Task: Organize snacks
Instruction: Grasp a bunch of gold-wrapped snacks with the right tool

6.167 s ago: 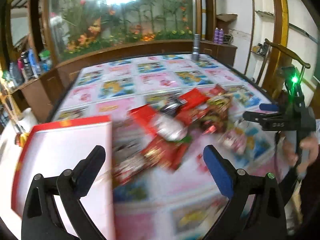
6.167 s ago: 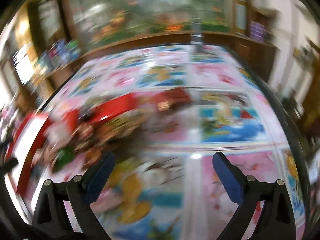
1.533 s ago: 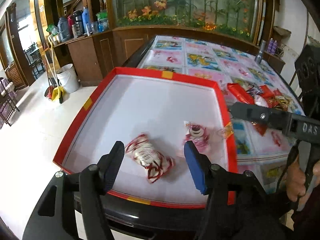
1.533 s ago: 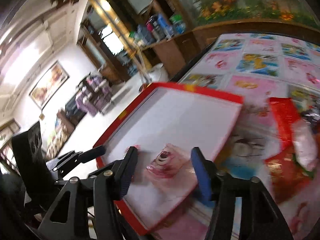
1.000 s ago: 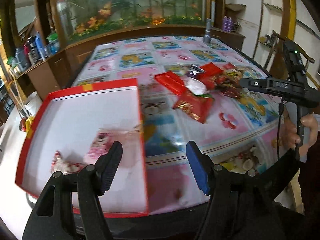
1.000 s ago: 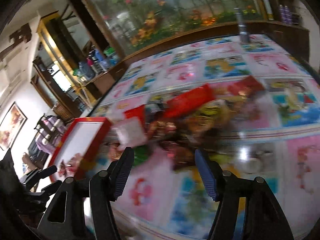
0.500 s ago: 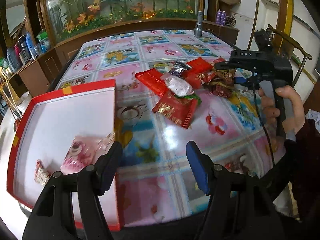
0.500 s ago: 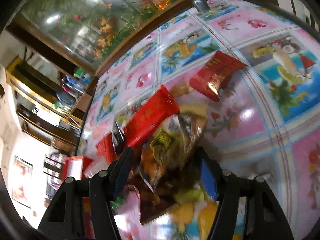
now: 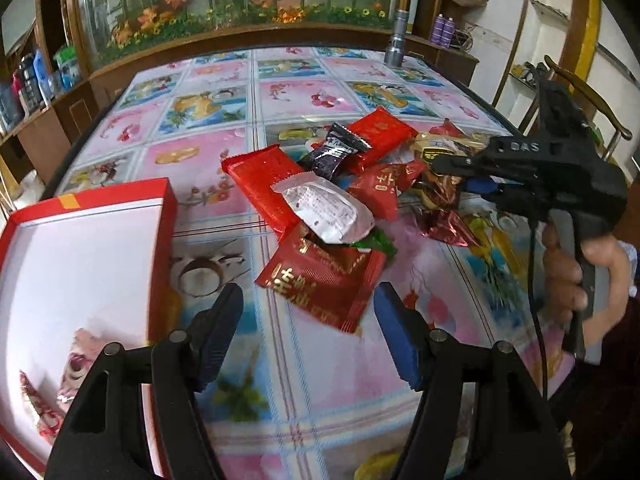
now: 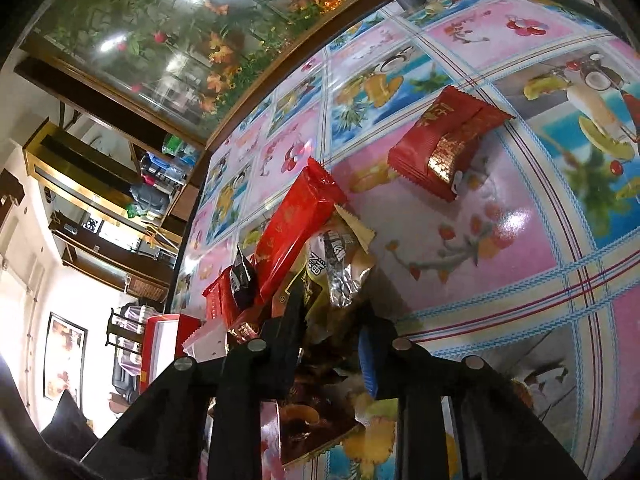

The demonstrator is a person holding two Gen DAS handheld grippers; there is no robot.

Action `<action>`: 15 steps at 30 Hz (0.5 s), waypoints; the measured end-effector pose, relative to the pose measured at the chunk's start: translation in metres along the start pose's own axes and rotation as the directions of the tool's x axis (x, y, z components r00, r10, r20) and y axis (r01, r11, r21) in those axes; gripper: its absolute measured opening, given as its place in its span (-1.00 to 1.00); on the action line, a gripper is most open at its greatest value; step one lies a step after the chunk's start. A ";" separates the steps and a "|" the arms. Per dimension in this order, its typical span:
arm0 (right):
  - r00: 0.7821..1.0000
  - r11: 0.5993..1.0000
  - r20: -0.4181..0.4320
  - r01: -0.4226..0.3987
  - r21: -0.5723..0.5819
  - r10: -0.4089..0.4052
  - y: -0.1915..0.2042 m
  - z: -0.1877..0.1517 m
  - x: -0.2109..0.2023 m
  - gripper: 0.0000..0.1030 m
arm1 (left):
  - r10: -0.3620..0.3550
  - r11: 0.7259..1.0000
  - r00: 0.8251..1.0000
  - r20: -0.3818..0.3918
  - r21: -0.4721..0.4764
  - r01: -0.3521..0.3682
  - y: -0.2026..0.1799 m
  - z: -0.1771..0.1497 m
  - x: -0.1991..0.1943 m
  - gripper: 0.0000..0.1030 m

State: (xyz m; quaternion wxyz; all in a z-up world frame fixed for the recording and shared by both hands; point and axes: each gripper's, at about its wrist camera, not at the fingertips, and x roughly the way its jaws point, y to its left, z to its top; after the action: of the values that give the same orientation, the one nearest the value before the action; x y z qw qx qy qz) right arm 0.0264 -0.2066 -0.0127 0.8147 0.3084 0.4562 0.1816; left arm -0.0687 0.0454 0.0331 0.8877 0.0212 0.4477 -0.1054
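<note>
The left gripper [image 9: 308, 332] is hovering with its jaws standing apart and nothing between them, just short of a flat red foil packet with gold characters [image 9: 320, 280] lying at twelve o'clock from its tips on the glossy fruit-patterned tablecloth [image 9: 208, 152]. Beyond that packet, a white oval-wrapped snack [image 9: 326, 210] is resting on a long red wrapper [image 9: 262, 188] in the pile of loose snacks. At nine o'clock, the shallow red-rimmed white box [image 9: 80, 248] is holding a pink wrapped sweet [image 9: 80, 364] and a red-and-white one [image 9: 40, 412]. At two o'clock, a hand [image 9: 580, 276] is gripping the right gripper [image 10: 332, 328], whose jaws are closing on a dark brown crinkled snack bag [image 10: 320, 360] caught between them.
</note>
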 end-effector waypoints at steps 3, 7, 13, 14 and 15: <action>1.000 1.000 -0.008 -0.009 0.015 0.009 -0.003 -0.001 0.001 -0.48 | -0.013 0.999 1.000 -0.009 -0.031 0.012 0.001 0.004 0.011 0.30; 0.999 0.999 -0.022 -0.030 0.038 0.031 -0.006 -0.003 0.001 -0.47 | -0.052 0.997 0.999 -0.006 -0.057 0.052 -0.001 0.005 0.018 0.30; 0.999 0.999 -0.020 -0.028 0.028 0.028 -0.005 -0.003 0.001 -0.44 | -0.064 0.998 0.998 0.028 0.021 0.063 -0.017 0.003 0.018 0.18; 0.999 0.999 -0.021 -0.029 0.028 0.030 -0.005 -0.003 0.002 -0.44 | -0.064 0.998 0.997 0.032 0.029 0.064 -0.018 0.002 0.017 0.18; 0.999 0.999 -0.022 -0.030 0.029 0.031 -0.005 -0.003 0.001 -0.44 | -0.071 0.997 0.997 0.033 0.029 0.070 -0.019 0.002 0.017 0.13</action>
State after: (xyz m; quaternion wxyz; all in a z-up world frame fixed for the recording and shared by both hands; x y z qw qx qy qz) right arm 0.0244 -0.2085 -0.0182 0.8023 0.3248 0.4631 0.1908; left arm -0.0612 0.0242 0.0219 0.8905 0.0159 0.4316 -0.1432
